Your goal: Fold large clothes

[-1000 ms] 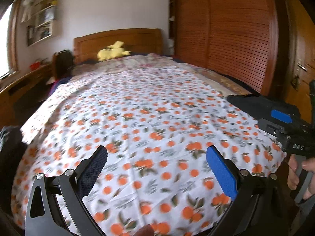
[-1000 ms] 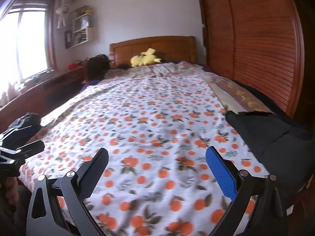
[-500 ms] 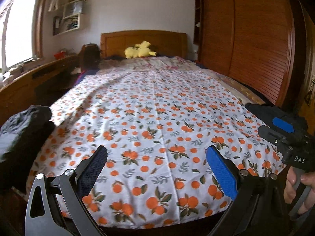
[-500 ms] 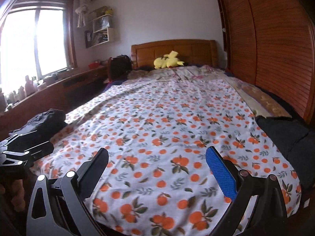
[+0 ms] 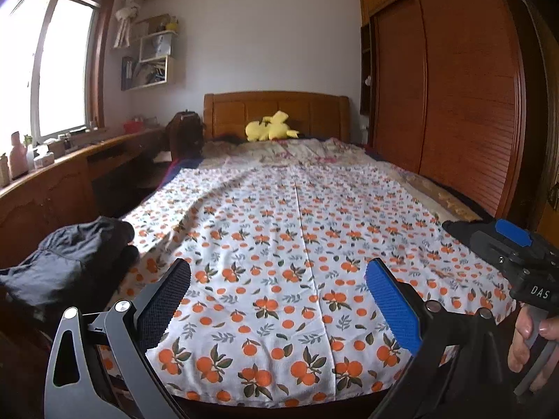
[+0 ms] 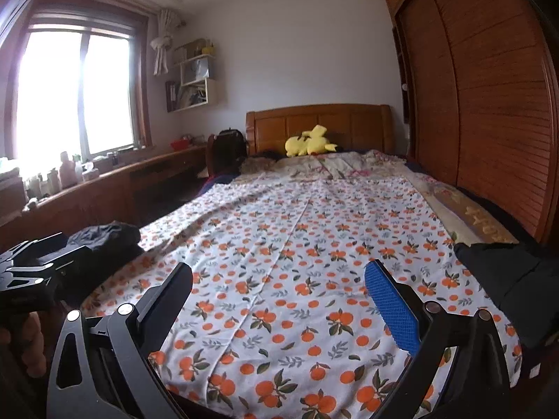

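Note:
A white sheet printed with oranges lies spread flat over the bed, a crease running down its middle. My left gripper hangs open above the foot edge of the sheet, holding nothing. My right gripper is open too, above the same edge further right, and shows in the left wrist view with a hand on its trigger. A crumpled dark garment lies at the bed's front left corner. A second dark garment sits at the front right corner.
A wooden headboard with a yellow plush toy stands at the far end. A wooden desk runs under the window on the left, with bottles on it. Slatted wardrobe doors line the right side.
Both grippers have pulled back and tilted up from the sheet, so more of the room and the bed's foot edge now show. Both stayed open.

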